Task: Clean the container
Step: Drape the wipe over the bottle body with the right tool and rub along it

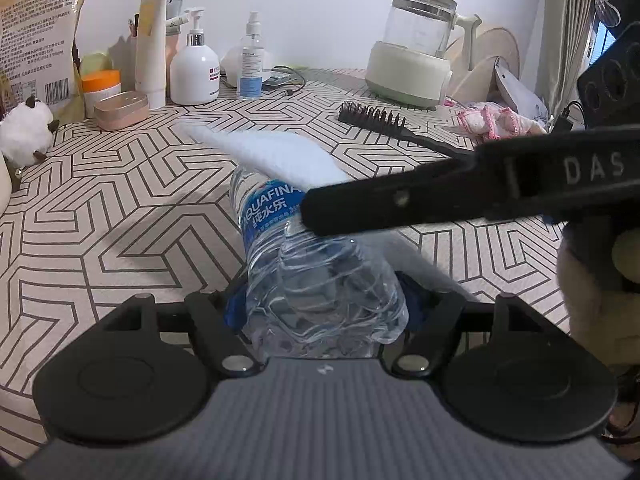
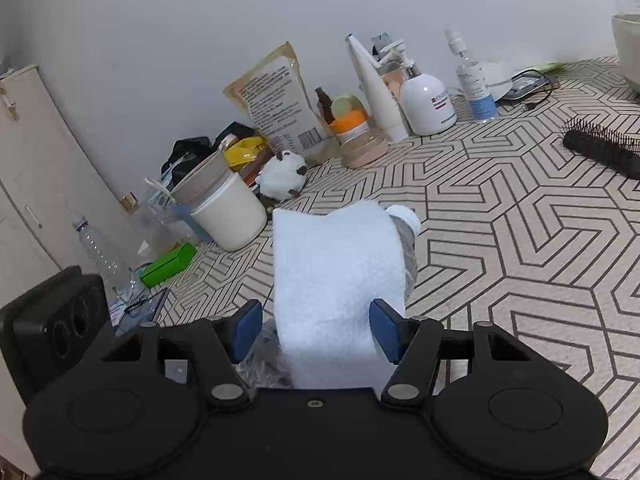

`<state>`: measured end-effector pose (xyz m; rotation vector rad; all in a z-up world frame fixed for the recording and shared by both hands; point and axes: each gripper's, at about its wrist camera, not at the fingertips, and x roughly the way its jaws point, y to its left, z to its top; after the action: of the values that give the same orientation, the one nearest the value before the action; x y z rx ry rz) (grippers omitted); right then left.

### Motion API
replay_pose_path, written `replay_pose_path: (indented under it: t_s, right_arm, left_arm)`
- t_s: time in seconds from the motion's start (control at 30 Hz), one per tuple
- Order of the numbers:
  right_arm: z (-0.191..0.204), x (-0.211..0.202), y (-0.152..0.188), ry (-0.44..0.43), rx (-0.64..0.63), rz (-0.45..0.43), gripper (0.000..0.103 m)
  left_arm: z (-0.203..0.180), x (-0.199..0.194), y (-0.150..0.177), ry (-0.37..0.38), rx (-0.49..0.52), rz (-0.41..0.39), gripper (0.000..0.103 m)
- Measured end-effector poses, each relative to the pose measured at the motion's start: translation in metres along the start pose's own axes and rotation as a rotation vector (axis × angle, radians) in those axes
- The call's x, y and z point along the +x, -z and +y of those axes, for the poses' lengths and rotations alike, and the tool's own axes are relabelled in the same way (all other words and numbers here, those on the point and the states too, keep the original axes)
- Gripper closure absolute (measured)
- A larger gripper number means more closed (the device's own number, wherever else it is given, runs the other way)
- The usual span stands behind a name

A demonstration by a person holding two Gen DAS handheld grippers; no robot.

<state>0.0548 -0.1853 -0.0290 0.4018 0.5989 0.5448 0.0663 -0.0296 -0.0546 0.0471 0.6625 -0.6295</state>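
A clear Aquafina water bottle (image 1: pixel 304 272) with a blue label lies between my left gripper's (image 1: pixel 324 312) blue pads, base toward the camera; the gripper is shut on it. My right gripper (image 2: pixel 316 332) is shut on a white cloth (image 2: pixel 336 268) that drapes over the bottle's upper part. The bottle's white cap (image 2: pixel 404 216) and neck show past the cloth in the right wrist view. In the left wrist view the right gripper's black finger (image 1: pixel 440 196) lies across the bottle, with the cloth (image 1: pixel 276 156) beyond it.
The patterned table (image 1: pixel 120 200) carries a black hairbrush (image 1: pixel 384 124), a glass kettle (image 1: pixel 416 52), a white pump bottle (image 1: pixel 195 68), a spray bottle (image 1: pixel 250 60), a pink cloth (image 1: pixel 496 120) and a plush toy (image 1: pixel 24 132). A white tub (image 2: pixel 228 216) and a green box (image 2: pixel 168 264) stand at left.
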Motion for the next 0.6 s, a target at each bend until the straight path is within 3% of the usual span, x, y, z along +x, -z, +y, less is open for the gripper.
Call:
replay_pose_path:
  t_s: [0.1, 0.17, 0.4, 0.6]
  right_arm:
    - [0.003, -0.006, -0.002, -0.009, -0.031, -0.012, 0.064]
    - [0.005, -0.007, -0.002, -0.015, -0.050, -0.013, 0.068]
    - [0.011, -0.013, 0.008, -0.045, -0.085, -0.030, 0.068]
    - [-0.004, -0.016, 0.012, -0.035, -0.016, -0.053, 0.069]
  left_arm:
    - [0.001, 0.000, 0.000, 0.001, -0.001, 0.000, 0.032]
    - [0.001, 0.000, 0.000, 0.001, 0.000, 0.000, 0.032]
    - [-0.003, 0.002, -0.001, 0.001, -0.008, 0.001, 0.028]
    - [-0.003, 0.002, -0.001, -0.009, 0.001, 0.002, 0.029]
